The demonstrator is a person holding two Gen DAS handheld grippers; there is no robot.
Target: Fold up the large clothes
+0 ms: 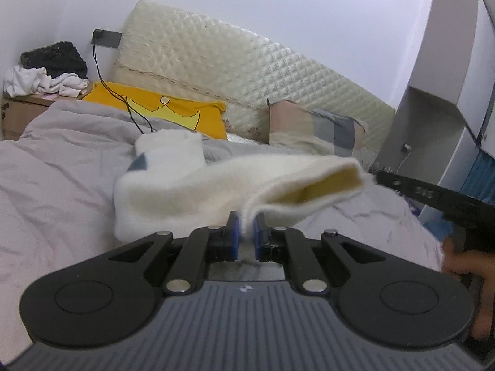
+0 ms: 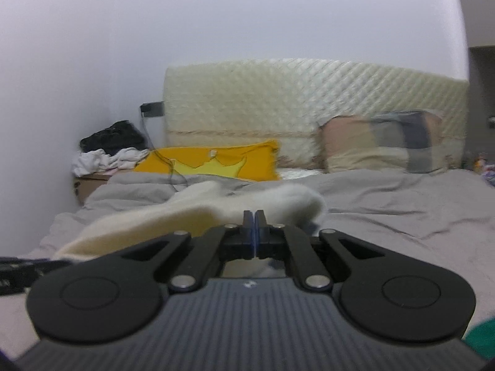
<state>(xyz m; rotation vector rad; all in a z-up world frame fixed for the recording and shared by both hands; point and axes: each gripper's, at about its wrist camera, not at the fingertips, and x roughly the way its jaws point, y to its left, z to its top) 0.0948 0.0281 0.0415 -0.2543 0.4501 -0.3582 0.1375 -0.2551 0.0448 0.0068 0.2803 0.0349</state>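
A white fleecy garment (image 1: 191,191) with a pale yellow lining and a grey-blue patch is held above the grey bedcover (image 1: 62,167). My left gripper (image 1: 246,227) is shut on its near edge. The right gripper's black body (image 1: 433,198) reaches the garment's right end in the left wrist view. In the right wrist view my right gripper (image 2: 254,225) has its jaws pressed together, with the garment (image 2: 191,207) stretching away to the left; the cloth between the pads is hidden.
A quilted cream headboard (image 1: 235,71) stands at the back. A yellow pillow (image 1: 173,111) and a checked pillow (image 1: 318,130) lie against it. A pile of clothes (image 1: 46,71) sits on a box at left. A black cable (image 1: 123,102) trails over the bed. Grey shelving (image 1: 448,61) stands at right.
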